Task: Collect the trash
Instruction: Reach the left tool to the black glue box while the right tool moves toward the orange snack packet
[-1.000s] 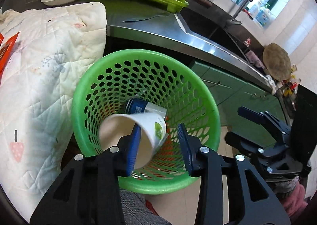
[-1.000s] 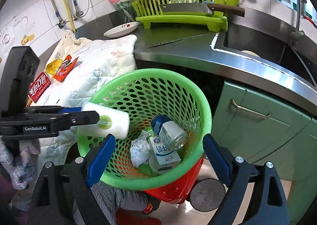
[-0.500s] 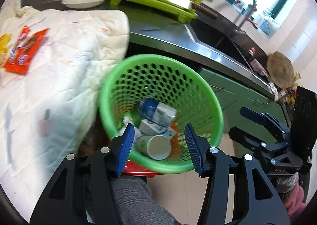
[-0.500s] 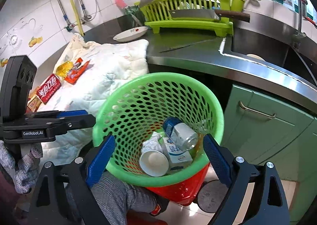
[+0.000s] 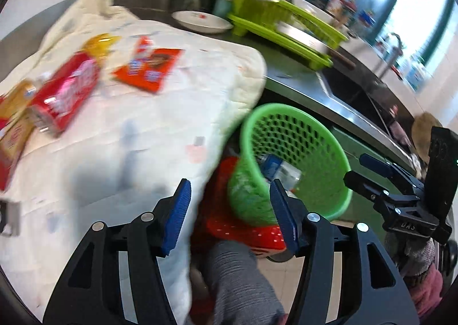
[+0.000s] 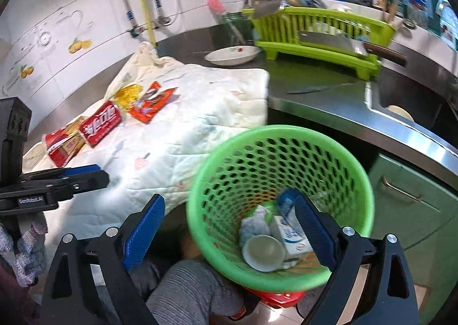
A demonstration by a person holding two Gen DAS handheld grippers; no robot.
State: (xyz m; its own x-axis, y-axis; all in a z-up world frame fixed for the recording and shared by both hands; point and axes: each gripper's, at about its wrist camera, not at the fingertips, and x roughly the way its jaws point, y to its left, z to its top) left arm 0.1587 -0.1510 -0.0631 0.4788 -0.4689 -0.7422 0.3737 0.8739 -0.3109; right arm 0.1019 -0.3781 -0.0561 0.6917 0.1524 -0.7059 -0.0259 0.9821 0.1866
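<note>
Red can (image 6: 100,122) on its side on the white quilt (image 6: 183,136), long axis slanting toward the wall, beside orange wrapper (image 6: 151,104). Green basket (image 6: 337,147) past the quilt's edge, holding paper cup (image 6: 263,252), carton (image 6: 294,239), crumpled paper. Left gripper (image 5: 229,210) and right gripper (image 6: 229,236) both spread wide, grasping nothing.

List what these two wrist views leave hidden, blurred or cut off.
- Red can: left wrist view, motion blur smears its label.
- Paper cup: left wrist view, hidden by the green basket wall.
- Red stool: right wrist view, mostly covered by the basket.
- Sink: right wrist view, cut off by the edge.
</note>
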